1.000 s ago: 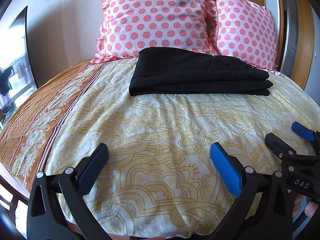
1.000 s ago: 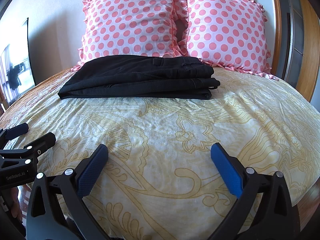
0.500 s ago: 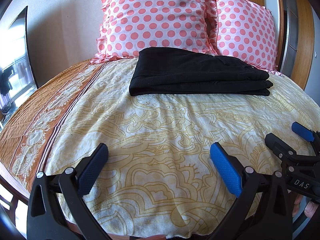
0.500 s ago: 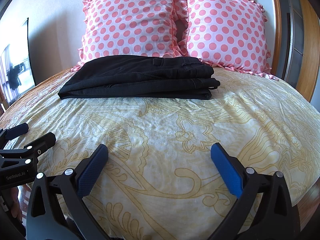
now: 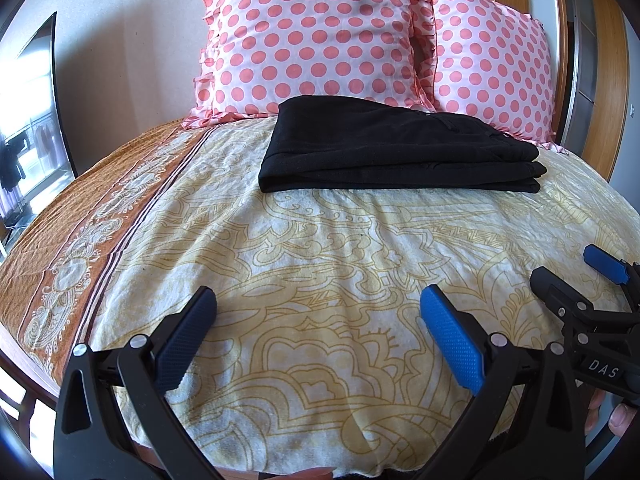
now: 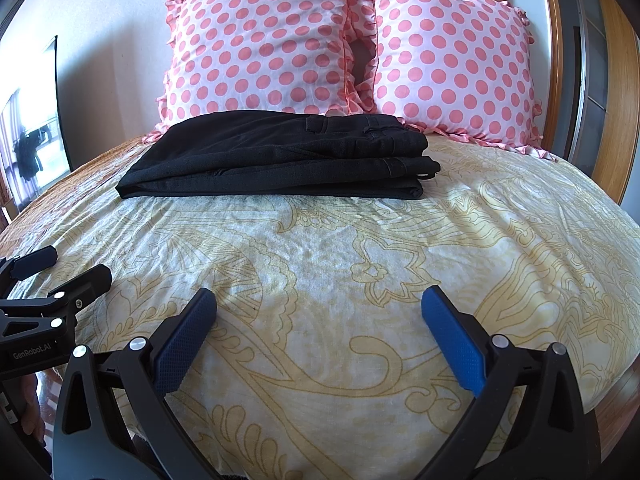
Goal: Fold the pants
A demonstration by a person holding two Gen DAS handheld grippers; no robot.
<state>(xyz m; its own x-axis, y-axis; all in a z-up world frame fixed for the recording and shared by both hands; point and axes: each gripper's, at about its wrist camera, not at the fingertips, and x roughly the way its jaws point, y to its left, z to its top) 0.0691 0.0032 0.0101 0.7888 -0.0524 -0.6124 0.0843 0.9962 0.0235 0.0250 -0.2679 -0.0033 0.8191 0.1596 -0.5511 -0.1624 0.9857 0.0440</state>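
Both tongs released, nothing in either. Left gripper hangs over the near end of the cream bedspread with yellow paisley line print, blue-padded fingers spread wide. Right gripper same posture, just to the left one's right; each shows at the edge of the other's view.

Room: a broad stretch of bare bedspread lies between both sets of fingertips and the pants. Near edge of the bed drops off right under the tongs. Left of the left gripper the cream cloth gives way to an orange-brown patterned border band running along that bed edge. Right of the right gripper the bedspread rolls down to a wooden frame.

Black fabric pants sit well ahead of both tongs, slightly left of the right gripper's centreline, slightly right of the left's. Folded into a flat rectangular stack, several layers visible at the right end, edges roughly aligned, long side across the bed. Behind them, touching or nearly so, two pink frilled pillows with coral polka dots lean upright.
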